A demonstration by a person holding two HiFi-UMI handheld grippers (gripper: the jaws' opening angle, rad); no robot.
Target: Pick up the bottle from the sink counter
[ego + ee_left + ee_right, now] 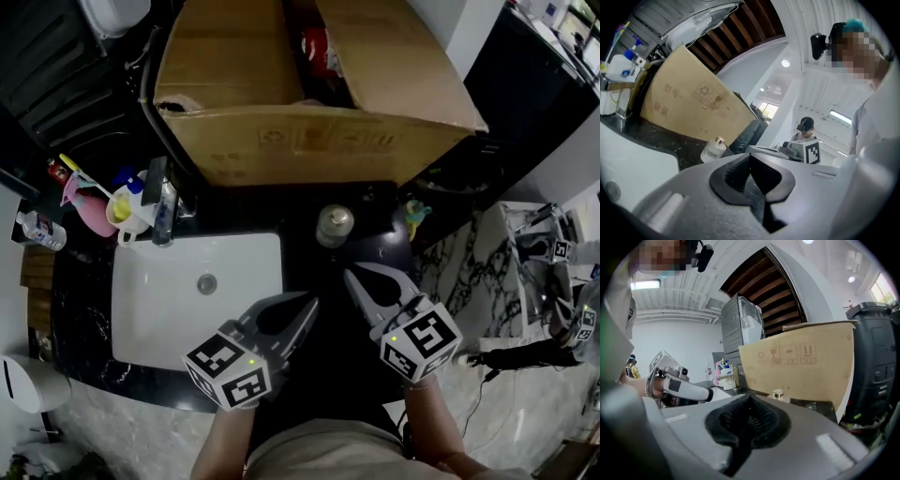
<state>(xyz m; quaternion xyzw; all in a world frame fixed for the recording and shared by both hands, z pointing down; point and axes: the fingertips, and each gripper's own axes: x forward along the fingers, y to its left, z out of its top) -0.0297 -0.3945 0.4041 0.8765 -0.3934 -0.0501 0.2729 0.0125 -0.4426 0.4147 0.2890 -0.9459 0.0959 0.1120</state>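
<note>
Fingers shut and empty on our left gripper (pixel 307 307) and right gripper (pixel 353 277), we have yet to reach: the bottle (pixel 335 225) stands toward the tabletop's (pixel 302 255) back edge, right of the sink (pixel 141 281), so next we open one pair around it.

**Operator A:** What housing do we log for the left gripper (pixel 309 303) and the right gripper (pixel 350 275)?

**Operator B:** We log grey moulded jaws on both, tapering to a point. Each pair frames a dark teardrop recess. In the gripper views we note black ribbed pads (pixel 766 423) lining that recess.

**Operator A:** And the markings?

**Operator B:** We note one marker cube (pixel 228 368) per unit, with white faces, black square codes and a small yellow-green lamp (pixel 251 360) near one edge.

**Operator A:** Clothing?

**Operator B:** We record a light beige top (pixel 319 457) and a black head-mounted camera (pixel 818 43).
</note>
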